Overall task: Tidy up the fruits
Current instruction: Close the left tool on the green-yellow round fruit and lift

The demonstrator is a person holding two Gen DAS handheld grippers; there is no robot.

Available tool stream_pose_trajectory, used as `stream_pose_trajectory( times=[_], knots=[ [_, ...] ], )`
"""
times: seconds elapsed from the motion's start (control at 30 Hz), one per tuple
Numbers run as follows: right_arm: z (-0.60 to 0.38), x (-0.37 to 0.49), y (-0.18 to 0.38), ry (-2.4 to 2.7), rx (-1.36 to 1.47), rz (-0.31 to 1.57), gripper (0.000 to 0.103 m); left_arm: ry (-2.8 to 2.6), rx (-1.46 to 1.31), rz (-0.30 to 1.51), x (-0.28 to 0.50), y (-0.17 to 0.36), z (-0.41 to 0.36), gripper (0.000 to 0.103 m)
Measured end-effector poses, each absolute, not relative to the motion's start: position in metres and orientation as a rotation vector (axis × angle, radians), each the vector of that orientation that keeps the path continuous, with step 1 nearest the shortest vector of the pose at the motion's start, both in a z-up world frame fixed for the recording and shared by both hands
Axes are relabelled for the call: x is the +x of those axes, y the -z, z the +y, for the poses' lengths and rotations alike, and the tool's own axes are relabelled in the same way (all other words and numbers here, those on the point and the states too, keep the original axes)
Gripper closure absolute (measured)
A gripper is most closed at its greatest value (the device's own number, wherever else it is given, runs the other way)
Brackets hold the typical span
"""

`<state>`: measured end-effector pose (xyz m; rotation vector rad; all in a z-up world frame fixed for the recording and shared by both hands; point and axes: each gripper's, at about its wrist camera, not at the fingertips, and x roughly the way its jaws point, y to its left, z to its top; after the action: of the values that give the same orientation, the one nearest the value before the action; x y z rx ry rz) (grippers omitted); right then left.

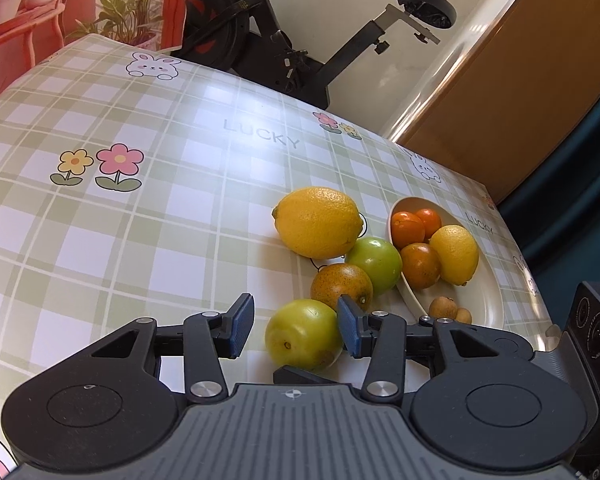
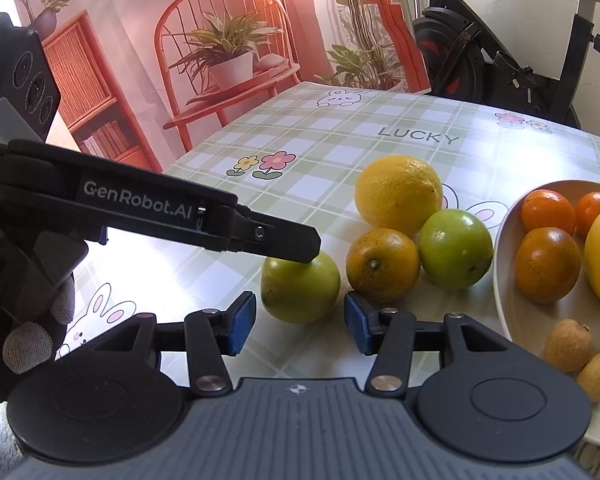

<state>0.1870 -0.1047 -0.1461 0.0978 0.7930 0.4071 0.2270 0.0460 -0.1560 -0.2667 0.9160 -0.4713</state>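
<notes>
Pick step: green fruit [image 1: 303, 334] is bracketed by left gripper [image 1: 296, 327], jaws apart, unpressed; closing needed. Right gripper [image 2: 300, 322] jaws apart, empty.

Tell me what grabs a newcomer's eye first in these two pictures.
The big yellow lemon on the green checked tablecloth, with two green fruits and a speckled orange clustered before it. At the right, a white bowl holds more citrus. The left gripper hovers open around the nearest green fruit.

Black left gripper [image 2: 296, 256] marked "GenRobot.AI", blue-padded fingers [image 1: 242, 326], silver pivot screws, held in a grey-tipped glove [image 2: 28, 344].
</notes>
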Motion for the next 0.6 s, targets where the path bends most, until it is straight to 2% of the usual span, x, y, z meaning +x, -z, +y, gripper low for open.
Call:
stream_pose_trajectory(
  times=[0.6],
  knots=[
    [-0.108, 0.170, 0.153, -0.389, 0.102, 0.775, 0.053, 0.524, -0.190, 0.934, 0.195, 0.171, 0.023, 0.054]
  ],
)
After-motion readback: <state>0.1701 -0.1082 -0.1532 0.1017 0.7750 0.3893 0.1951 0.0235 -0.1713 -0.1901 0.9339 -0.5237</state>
